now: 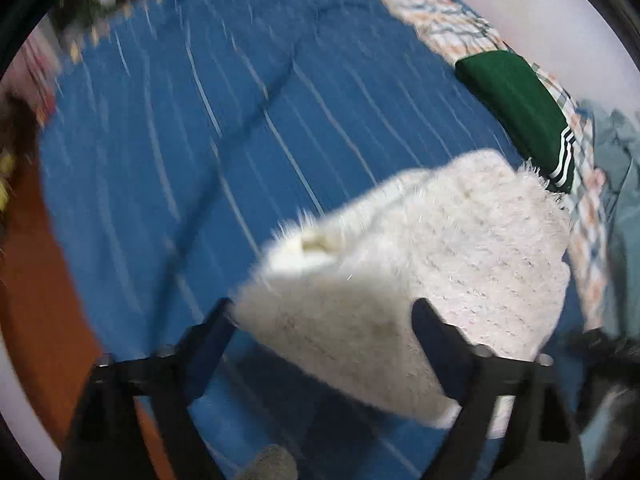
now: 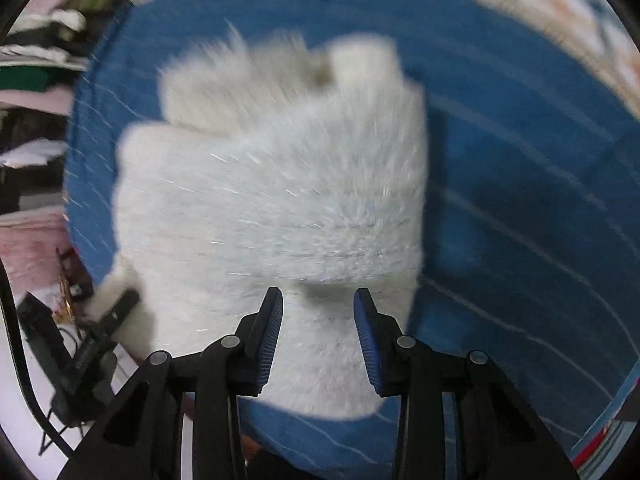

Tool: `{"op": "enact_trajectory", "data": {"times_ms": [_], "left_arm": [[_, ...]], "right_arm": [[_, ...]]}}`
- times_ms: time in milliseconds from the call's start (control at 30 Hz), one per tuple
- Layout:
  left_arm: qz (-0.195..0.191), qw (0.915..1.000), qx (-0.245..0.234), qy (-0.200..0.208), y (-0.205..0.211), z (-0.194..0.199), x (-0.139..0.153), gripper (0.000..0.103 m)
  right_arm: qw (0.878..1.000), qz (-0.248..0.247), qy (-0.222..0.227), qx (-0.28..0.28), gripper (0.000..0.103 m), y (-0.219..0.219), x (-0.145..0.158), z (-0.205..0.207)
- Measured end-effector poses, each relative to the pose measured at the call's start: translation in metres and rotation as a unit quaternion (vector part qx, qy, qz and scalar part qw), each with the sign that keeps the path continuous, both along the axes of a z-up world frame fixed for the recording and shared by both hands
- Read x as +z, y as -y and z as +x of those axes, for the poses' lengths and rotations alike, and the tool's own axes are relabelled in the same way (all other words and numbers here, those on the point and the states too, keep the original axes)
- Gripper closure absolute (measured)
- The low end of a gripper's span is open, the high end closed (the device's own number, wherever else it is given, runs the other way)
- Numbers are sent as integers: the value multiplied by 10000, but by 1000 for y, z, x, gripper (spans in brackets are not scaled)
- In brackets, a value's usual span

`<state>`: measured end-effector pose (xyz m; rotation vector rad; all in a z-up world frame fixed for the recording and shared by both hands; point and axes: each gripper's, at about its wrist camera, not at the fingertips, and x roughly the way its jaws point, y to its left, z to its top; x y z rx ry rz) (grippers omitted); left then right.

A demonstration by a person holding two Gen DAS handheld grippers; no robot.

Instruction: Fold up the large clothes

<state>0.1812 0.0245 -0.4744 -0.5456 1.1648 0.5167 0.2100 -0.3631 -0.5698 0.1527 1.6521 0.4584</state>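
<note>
A white fuzzy sweater (image 1: pixel 420 248) lies folded on the blue striped bedspread (image 1: pixel 200 140). In the left wrist view my left gripper (image 1: pixel 324 312) is open, its fingers wide apart on either side of the sweater's near edge, nothing clamped. In the right wrist view the sweater (image 2: pixel 272 184) fills the middle, lying on the bedspread (image 2: pixel 520 180). My right gripper (image 2: pixel 318 300) is open just above the sweater's near edge, with a clear gap between the blue pads. Both views are motion blurred.
A folded dark green garment with white stripes (image 1: pixel 516 108) lies at the bed's far right on a patterned quilt (image 1: pixel 440 12). A grey-green cloth (image 1: pixel 620 168) is at the right. Cluttered shelves (image 2: pixel 36 80) and the other gripper (image 2: pixel 100 340) are to the left.
</note>
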Motion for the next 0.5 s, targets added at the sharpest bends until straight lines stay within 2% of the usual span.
{"op": "enact_trajectory", "data": {"times_ms": [67, 133, 233, 333, 400, 433, 500], "left_arm": [[439, 9990, -86, -98, 5, 11, 13, 11], [807, 9963, -257, -167, 10, 29, 23, 10], [961, 9935, -590, -142, 23, 65, 19, 10], [698, 9935, -871, -224, 31, 96, -4, 10], [396, 9938, -956, -410, 30, 110, -28, 10], [399, 9927, -988, -568, 30, 116, -45, 10], [420, 9909, -1032, -752, 30, 115, -60, 10]], "right_arm": [[9993, 305, 181, -82, 64, 0, 18, 4], [9984, 516, 238, -33, 65, -10, 23, 11], [9984, 526, 187, 104, 73, -45, 3, 29], [9989, -53, 110, 443, 74, -72, -33, 41], [9986, -254, 115, 456, 75, -81, -46, 51], [9981, -331, 159, 500, 75, -88, -48, 55], [9957, -534, 285, 698, 76, -100, -52, 61]]}}
